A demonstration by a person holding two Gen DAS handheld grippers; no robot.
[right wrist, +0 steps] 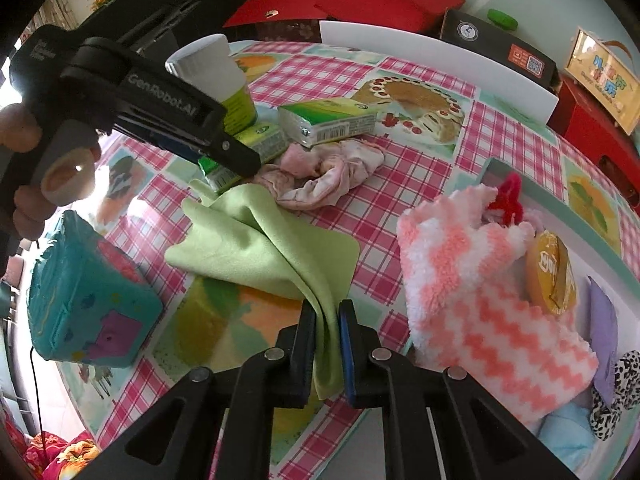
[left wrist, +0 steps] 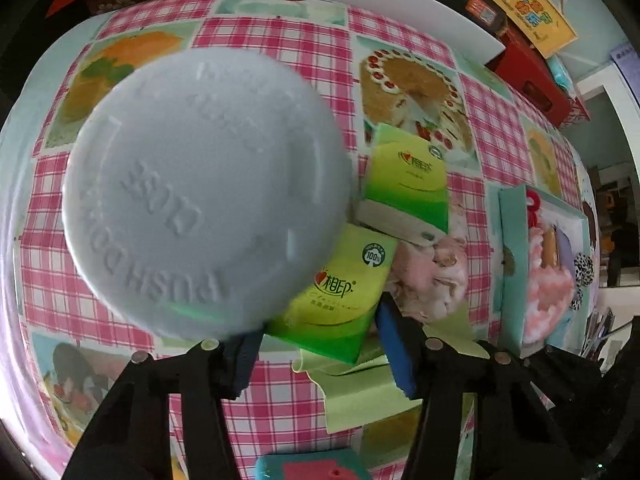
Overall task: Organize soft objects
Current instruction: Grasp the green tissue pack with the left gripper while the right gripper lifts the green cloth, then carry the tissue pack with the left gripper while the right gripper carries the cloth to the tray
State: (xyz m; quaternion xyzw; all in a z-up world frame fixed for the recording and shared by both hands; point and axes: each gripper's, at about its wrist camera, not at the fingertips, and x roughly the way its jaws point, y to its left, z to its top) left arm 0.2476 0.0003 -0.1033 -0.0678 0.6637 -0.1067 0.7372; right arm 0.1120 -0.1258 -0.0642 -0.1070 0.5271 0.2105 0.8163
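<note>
My right gripper (right wrist: 327,344) is shut on a corner of the light green cloth (right wrist: 264,248), which lies crumpled on the checked tablecloth. My left gripper (left wrist: 320,344) stands wide; a white-capped bottle (left wrist: 208,192) fills the view by its left finger, and I cannot tell if it is held. In the right wrist view the left gripper (right wrist: 236,160) sits beside that bottle (right wrist: 216,76) and over the green tissue packs (right wrist: 328,120). A crumpled pink cloth (right wrist: 324,176) lies next to them. A pink and white fuzzy cloth (right wrist: 480,292) lies in the tray (right wrist: 560,208) at right.
A teal box (right wrist: 88,292) stands at the table's left edge. A white board (right wrist: 440,60), red boxes (right wrist: 592,136) and a black box (right wrist: 500,44) line the back. The tray also holds a yellow round thing (right wrist: 552,272) and a leopard-print item (right wrist: 616,396).
</note>
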